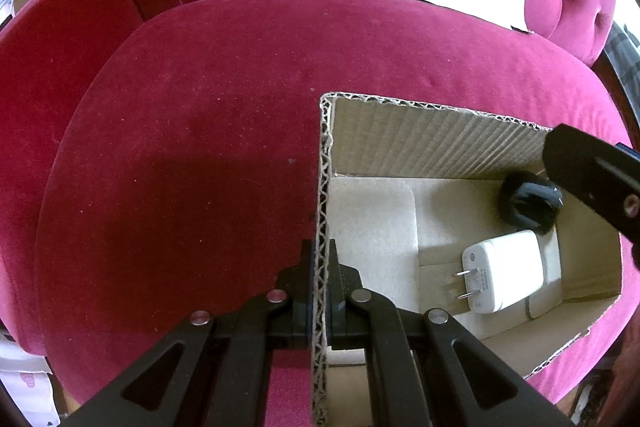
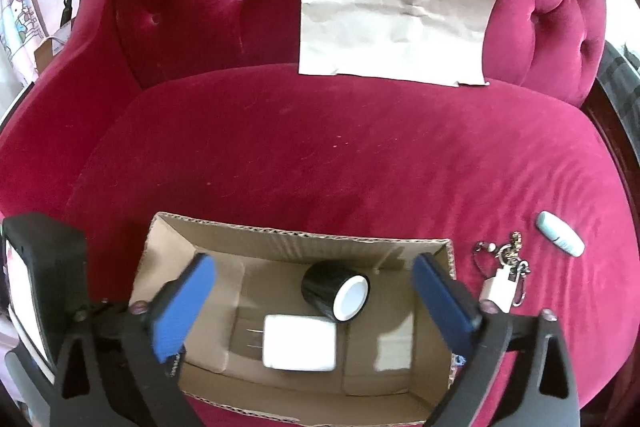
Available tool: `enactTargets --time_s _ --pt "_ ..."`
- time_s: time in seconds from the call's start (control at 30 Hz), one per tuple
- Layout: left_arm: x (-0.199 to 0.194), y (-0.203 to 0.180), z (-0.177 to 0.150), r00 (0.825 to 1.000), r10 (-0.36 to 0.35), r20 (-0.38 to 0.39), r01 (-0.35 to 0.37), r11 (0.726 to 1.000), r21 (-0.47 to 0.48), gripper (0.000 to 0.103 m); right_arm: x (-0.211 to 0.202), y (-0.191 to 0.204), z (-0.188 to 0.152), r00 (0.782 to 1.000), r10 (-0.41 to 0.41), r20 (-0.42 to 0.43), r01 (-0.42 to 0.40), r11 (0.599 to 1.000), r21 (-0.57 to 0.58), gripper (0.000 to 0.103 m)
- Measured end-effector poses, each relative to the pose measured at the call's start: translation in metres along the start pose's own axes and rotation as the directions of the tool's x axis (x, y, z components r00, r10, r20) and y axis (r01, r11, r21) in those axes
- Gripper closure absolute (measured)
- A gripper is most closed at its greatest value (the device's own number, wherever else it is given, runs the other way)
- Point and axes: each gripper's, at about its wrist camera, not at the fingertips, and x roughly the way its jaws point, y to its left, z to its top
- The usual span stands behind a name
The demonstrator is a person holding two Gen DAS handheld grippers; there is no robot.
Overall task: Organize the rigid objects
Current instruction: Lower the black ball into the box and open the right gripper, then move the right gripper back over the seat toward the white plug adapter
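Left gripper (image 1: 320, 279) is clamped tight on the left wall of the cardboard box (image 1: 440, 135), one finger outside and one inside, low centre of the left wrist view. Right gripper (image 2: 316, 303) stands with its jaws spread wide above the box, blue pads (image 2: 184, 311) to either side, nothing between them; it holds nothing.

Count inside the box: one black tape roll (image 2: 334, 289), lying on its side with its white core facing lower right, and one white plug adapter (image 2: 300, 347) with two prongs pointing left. The two lie just beside each other, roll nearer the far wall; contact cannot be confirmed.

Count outside the box: one keyring bundle with a small white tag (image 2: 502, 275) just right of the box, and one pale blue oblong object (image 2: 560, 239) further right, both at the right of the right wrist view and apart from each other.

Box top is open, corrugated edges exposed. The box floor right of the adapter is free. The seat to the left of and beyond the box is bare.

Surface is a crimson velvet seat cushion (image 2: 320, 155) with a tufted, buttoned back. One creased paper sheet (image 2: 392, 19) leans against that back, upper centre. Room edges are bright and indistinct.
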Motion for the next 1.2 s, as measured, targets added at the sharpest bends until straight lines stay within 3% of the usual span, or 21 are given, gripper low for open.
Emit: enactTargets --time_s 0.43,1.2 --pt "-0.001 -0.001 0.000 1.000 0.003 0.001 -0.003 1.000 0.002 0.100 -0.013 -0.022 -0.004 1.000 -0.021 0.003 0.021 1.000 0.016 0.000" --pt "-0.001 -0.003 0.000 1.000 0.012 0.003 -0.012 1.000 0.003 0.099 -0.036 -0.104 0.000 0.993 -0.117 0.029 0.113 0.988 0.101 0.000"
